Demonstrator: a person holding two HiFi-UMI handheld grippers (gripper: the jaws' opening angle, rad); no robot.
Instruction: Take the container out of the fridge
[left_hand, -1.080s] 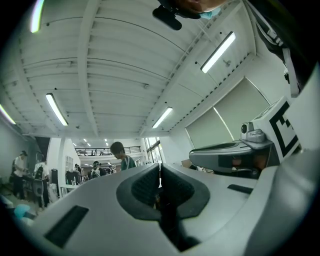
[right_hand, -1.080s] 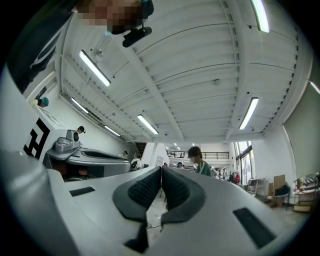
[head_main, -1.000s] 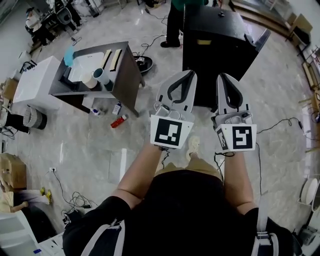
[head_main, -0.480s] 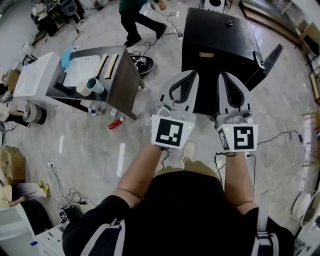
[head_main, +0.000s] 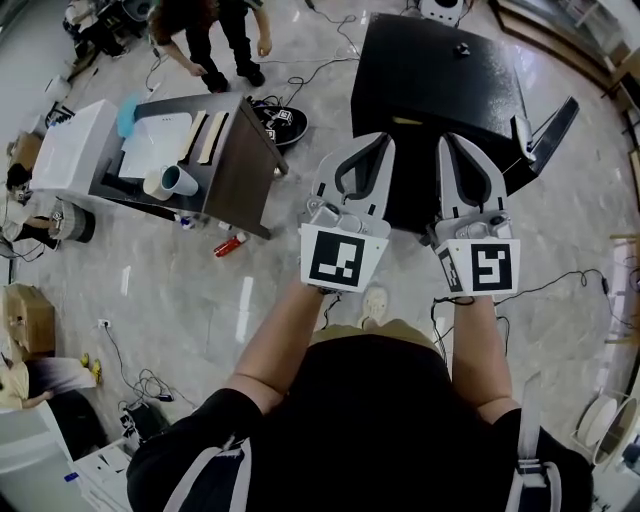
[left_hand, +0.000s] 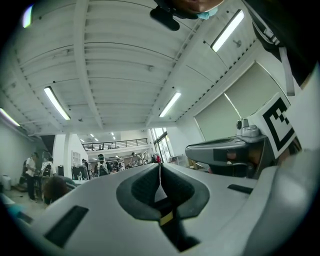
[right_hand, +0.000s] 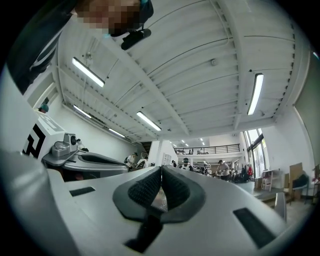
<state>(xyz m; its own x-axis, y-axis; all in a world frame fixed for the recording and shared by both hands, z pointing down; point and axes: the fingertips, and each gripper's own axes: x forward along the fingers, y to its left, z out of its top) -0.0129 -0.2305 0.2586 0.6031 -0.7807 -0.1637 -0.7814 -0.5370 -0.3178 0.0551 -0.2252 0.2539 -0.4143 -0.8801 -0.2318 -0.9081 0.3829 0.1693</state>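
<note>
- Fridge (head_main: 440, 90): a black box on the floor, just past both gripper tips. The container shows in no view.
- Left gripper (head_main: 383, 142): jaws pressed together, with nothing between them.
- Right gripper (head_main: 447, 142): jaws also together and empty, held beside the left one.
- Table (head_main: 240, 170): on the floor left of the fridge. A cup (head_main: 180, 180) lies at its near edge, and a person (head_main: 215, 30) bends at its far edge.
</note>
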